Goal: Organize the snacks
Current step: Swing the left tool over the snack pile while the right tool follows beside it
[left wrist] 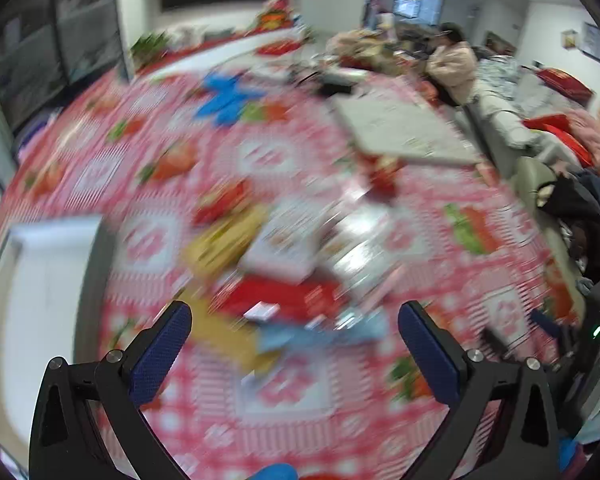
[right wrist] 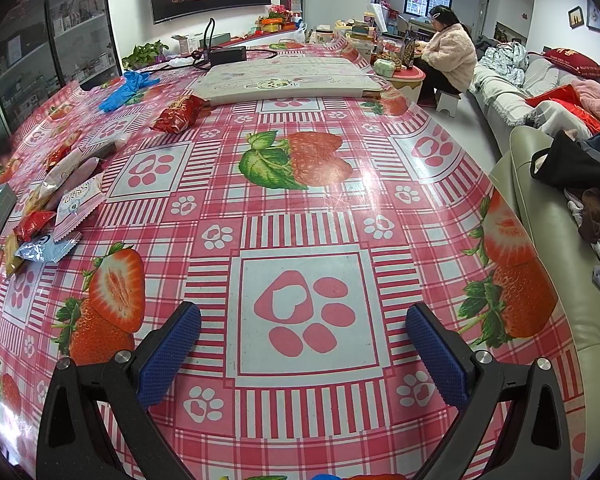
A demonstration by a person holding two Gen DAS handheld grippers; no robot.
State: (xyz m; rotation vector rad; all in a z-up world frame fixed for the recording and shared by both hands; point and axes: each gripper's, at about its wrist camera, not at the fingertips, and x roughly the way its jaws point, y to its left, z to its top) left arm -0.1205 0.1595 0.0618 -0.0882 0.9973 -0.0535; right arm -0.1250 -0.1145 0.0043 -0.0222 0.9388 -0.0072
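Red, yellow and silver snack packets (left wrist: 284, 264) heaped loose ahead of spread, empty left gripper (left wrist: 295, 350) jaws; right gripper (right wrist: 303, 350) likewise spread, empty. Barely begun, apparently.

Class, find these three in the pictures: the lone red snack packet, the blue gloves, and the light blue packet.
Red packet (right wrist: 178, 113), right wrist view, middle of the wrapper.
Blue gloves (right wrist: 125, 89), right wrist view, centre of the heap.
Light blue packet (right wrist: 46, 249), right wrist view, its flat face.

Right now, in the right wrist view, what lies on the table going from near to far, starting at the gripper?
Right gripper → light blue snack packet → red snack bag → blue gloves → white folded board → black power adapter.
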